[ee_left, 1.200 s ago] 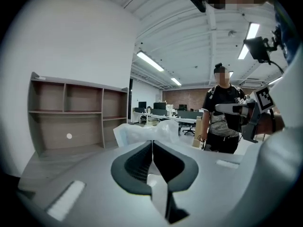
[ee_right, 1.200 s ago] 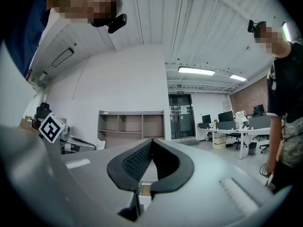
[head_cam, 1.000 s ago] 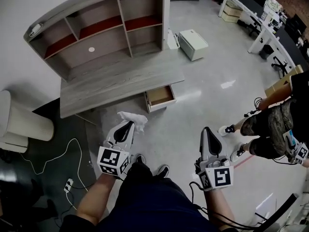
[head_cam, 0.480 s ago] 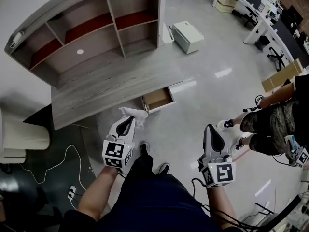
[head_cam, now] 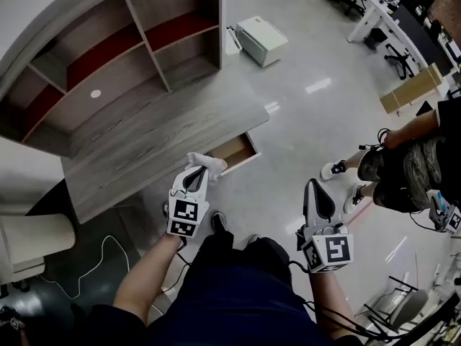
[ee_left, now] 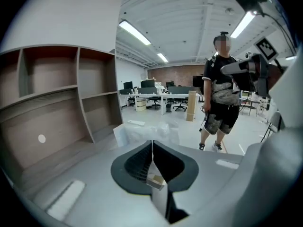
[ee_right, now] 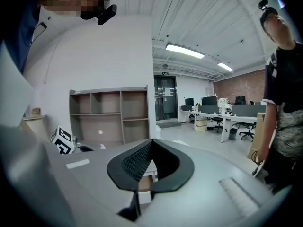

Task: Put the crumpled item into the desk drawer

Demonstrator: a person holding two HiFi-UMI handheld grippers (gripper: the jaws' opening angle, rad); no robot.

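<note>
Left gripper: the left gripper (head_cam: pixel 193 182) has its jaws pressed together, pinching the item (head_cam: pixel 205 162) at the tips; in the left gripper view the crumpled white, partly see-through stuff bunches up just past the closed tips.
Item: held in the air above the floor, its far edge just beside the near front corner of the drawer (head_cam: pixel 234 150); not yet over the opening.
Drawer: pulled out from under the desk (head_cam: pixel 158 132), open side up, brown inside, and nothing shows in the visible part.
Just changed: a second ago the item hung well apart from the drawer, low and to its left; now the person has stepped closer to the desk and the left gripper has carried the item up to the drawer's edge.
Meaning for the task: the carry looks nearly done. What is left, by my reading, is a short reach forward and to the right so the item sits over the opening, then letting go.
Right gripper: the right gripper (head_cam: pixel 318 195) is closed on nothing, held low at the person's right, well apart from the drawer, much as before.
Risk: a light crumpled item may cling to the jaws or drop short onto the floor if released from here.
Around: a bystander (head_cam: pixel 403 171) stands off to the right, well away from the desk.
</note>
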